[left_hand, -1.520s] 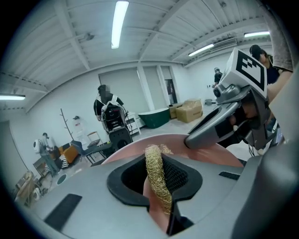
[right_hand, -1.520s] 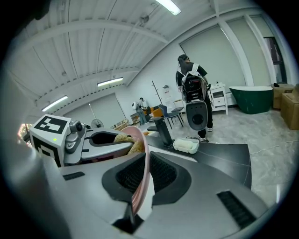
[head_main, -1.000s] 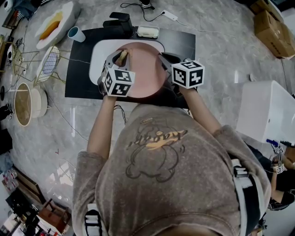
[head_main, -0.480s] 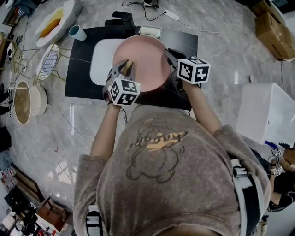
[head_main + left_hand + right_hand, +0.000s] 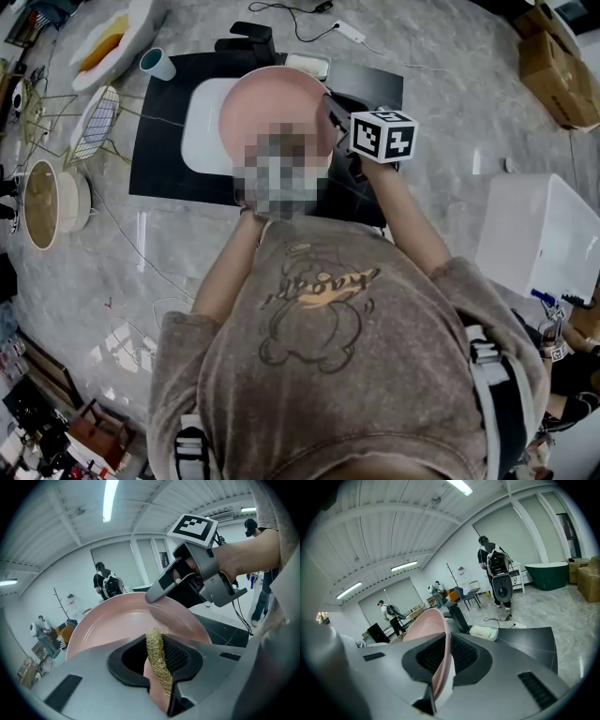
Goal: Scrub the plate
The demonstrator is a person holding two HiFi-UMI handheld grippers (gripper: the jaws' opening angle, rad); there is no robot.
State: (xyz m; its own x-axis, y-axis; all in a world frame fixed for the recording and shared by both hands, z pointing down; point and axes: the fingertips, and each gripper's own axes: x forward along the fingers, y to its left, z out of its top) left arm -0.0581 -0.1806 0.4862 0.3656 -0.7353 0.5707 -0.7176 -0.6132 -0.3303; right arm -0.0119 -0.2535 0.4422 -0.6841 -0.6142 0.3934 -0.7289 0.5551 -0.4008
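A pink plate is held up off the white tray, tilted on edge. My right gripper is shut on its right rim; in the right gripper view the rim runs between the two black pads. My left gripper is shut on a golden mesh scrubber, which stands against the plate's pink face. The right gripper shows above it, clamped on the rim. In the head view a mosaic patch hides the left gripper.
The tray lies on a black mat on a grey marbled table. A white soap dish, a teal cup, a wire rack and a round bamboo container stand around. A white box sits at the right.
The plate has come up and away from the person and tilted steeper. My left gripper with the scrubber has slid right and toward the person across the plate's face. The right gripper barely shifted.
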